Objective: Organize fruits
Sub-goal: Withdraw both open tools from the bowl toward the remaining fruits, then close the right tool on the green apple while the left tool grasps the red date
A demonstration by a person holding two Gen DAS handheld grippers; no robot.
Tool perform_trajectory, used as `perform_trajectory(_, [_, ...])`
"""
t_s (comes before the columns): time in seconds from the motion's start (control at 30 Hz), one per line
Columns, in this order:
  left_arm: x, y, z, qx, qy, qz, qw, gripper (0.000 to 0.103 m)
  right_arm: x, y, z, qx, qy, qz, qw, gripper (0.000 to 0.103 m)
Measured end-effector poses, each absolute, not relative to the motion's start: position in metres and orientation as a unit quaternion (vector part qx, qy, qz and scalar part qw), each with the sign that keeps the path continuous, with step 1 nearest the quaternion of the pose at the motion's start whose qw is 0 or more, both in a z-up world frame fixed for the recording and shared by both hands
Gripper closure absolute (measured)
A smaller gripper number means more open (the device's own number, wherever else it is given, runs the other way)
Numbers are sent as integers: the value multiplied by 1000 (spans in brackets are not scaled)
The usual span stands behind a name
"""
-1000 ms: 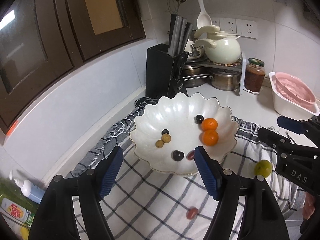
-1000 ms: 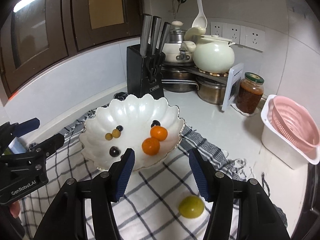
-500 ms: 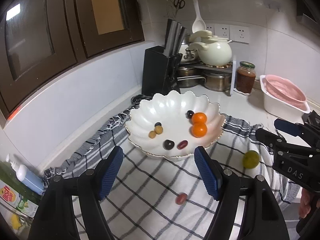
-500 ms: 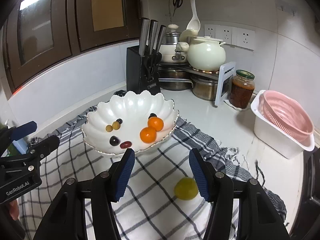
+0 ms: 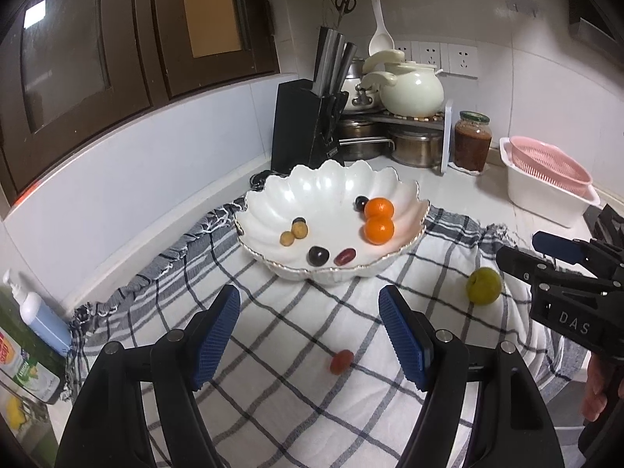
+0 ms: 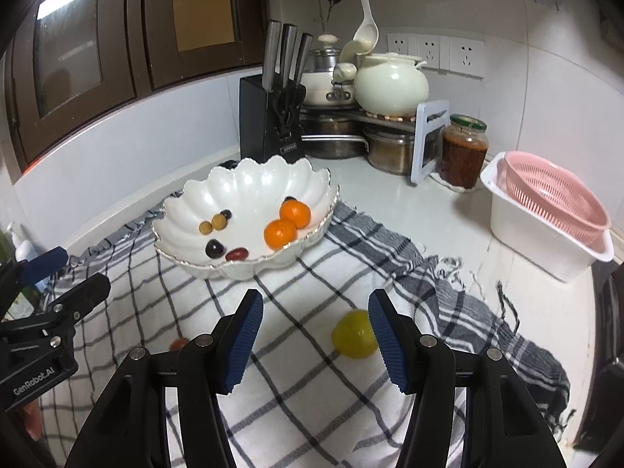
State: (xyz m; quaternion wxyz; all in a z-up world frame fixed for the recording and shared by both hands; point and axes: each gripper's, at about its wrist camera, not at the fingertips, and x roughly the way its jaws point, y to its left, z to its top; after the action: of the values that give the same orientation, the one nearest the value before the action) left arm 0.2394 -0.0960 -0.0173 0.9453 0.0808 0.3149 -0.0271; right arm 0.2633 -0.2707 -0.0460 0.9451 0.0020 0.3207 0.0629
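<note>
A white scalloped bowl (image 5: pixel 312 191) (image 6: pixel 241 183) stands on a checked cloth (image 5: pixel 273 390) (image 6: pixel 312 409). It holds two oranges (image 5: pixel 379 230) (image 6: pixel 280 234), dark grapes (image 5: pixel 317 256), a red grape and two small tan fruits (image 5: pixel 293 234). A green fruit (image 5: pixel 483 286) (image 6: pixel 354 334) lies on the cloth right of the bowl. A small red fruit (image 5: pixel 341 361) (image 6: pixel 178 344) lies on the cloth in front. My left gripper (image 5: pixel 310 335) is open and empty, above the red fruit. My right gripper (image 6: pixel 314 343) is open and empty, with the green fruit by its right finger.
A black knife block (image 5: pixel 308 124), pots, a cream kettle (image 5: pixel 409 89) and a sauce jar (image 5: pixel 472 140) stand at the back. A pink colander in a white tub (image 5: pixel 546 183) is at the right. Soap bottles (image 5: pixel 35 319) stand at the left.
Both grippers have pulled back from the bowl toward me. The bowl now looks farther off, and the red and green fruits lie closer between the fingers. Both stay open.
</note>
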Motion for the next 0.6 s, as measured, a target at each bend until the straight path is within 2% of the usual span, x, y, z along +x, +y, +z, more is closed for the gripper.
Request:
perform_trajectory(0.3, [235,-101,-52,90,339,-21,936,30,262,-278,-72,4,345,52,937,45])
perform_trajectory(0.6, [227,-97,-77,55,352,-21,934,30,261,-282,-94,15,354,51,934,45])
